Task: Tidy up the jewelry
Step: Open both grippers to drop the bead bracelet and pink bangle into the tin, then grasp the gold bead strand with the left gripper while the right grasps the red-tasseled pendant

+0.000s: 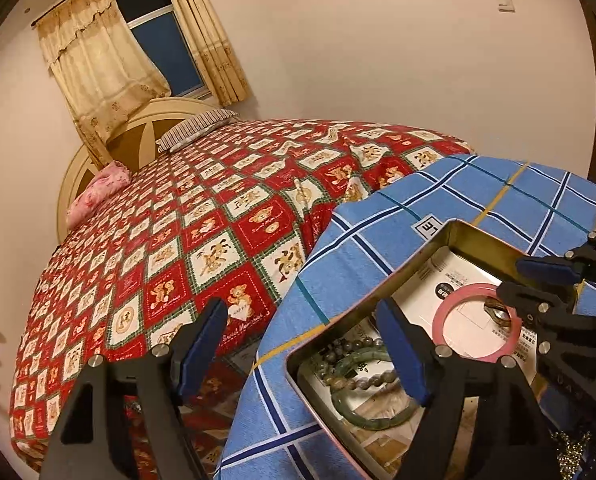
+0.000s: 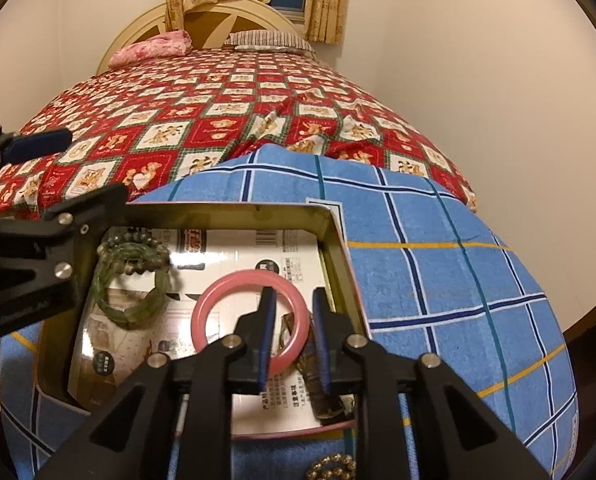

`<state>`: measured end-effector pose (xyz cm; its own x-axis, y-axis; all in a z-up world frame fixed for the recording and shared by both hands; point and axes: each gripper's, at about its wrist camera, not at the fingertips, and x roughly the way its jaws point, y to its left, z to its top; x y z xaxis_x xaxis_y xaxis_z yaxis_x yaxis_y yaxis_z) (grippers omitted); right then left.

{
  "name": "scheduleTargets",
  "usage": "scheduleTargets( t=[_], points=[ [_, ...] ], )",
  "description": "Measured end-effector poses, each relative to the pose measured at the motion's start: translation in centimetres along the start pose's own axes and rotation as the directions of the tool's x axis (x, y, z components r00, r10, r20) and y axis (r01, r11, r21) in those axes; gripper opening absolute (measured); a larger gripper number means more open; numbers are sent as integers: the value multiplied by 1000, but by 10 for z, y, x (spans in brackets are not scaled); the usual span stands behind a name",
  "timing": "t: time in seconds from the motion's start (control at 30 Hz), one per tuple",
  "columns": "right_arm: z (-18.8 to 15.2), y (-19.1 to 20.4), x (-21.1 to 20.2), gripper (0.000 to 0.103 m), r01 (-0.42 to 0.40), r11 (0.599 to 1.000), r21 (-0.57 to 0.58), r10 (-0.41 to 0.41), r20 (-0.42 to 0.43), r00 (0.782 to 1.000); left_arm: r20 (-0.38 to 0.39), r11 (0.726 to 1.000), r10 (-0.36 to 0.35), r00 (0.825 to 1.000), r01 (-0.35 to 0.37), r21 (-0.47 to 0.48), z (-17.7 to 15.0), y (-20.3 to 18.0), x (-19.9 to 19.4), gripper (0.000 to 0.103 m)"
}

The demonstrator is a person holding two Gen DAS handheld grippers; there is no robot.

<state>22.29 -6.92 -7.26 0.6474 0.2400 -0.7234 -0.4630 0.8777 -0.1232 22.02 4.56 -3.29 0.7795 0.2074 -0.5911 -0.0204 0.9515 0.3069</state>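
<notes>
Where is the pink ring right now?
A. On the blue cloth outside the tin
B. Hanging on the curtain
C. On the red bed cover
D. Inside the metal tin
D: the pink ring lies flat on the printed paper inside the tin, near the green bangle.

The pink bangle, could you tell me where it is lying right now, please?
The pink bangle lies flat inside the open tin, toward its right wall in the right wrist view, with the green bangle to its left and the right tool straddling its rim.
</notes>
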Motion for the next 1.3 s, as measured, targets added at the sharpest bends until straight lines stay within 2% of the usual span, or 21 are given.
scheduleTargets(
  t=[0.23, 0.47, 0.6, 0.73, 1.07, 1.2, 1.3],
  points=[
    [-2, 0, -7, 45, 16, 1000, 0, -16, 15, 1000, -6, 1000, 14, 1000, -14, 4, -1, 1, -2, 77],
    [-8, 0, -19, 55, 30, 1000, -8, -29, 27, 999, -11, 1000, 24, 1000, -24, -6, -7, 0, -12, 77],
    [-19, -4, -32, 56, 41, 999, -11, -41, 28, 999, -4, 1000, 15, 1000, -15, -24, -19, 0, -31, 77],
    [-44, -21, -53, 66, 79, 997, 8, -79, 26, 997, 9, 1000, -7, 1000, 7, -25, -37, -11, -55, 77],
    [-117, -56, -78, 67, 127, 982, 140, -119, -62, 991, 17, 996, -89, 996, 89, -3, -85, -63, -111, 77],
    [-136, -59, -84, 67, 130, 978, 163, -117, -85, 989, 1, 992, -123, 992, 122, 19, -96, -80, -117, 77],
    [-135, -59, -94, 67, 122, 976, 182, -113, -56, 992, -11, 990, -133, 991, 133, 51, -100, -96, -114, 77]
  ],
)
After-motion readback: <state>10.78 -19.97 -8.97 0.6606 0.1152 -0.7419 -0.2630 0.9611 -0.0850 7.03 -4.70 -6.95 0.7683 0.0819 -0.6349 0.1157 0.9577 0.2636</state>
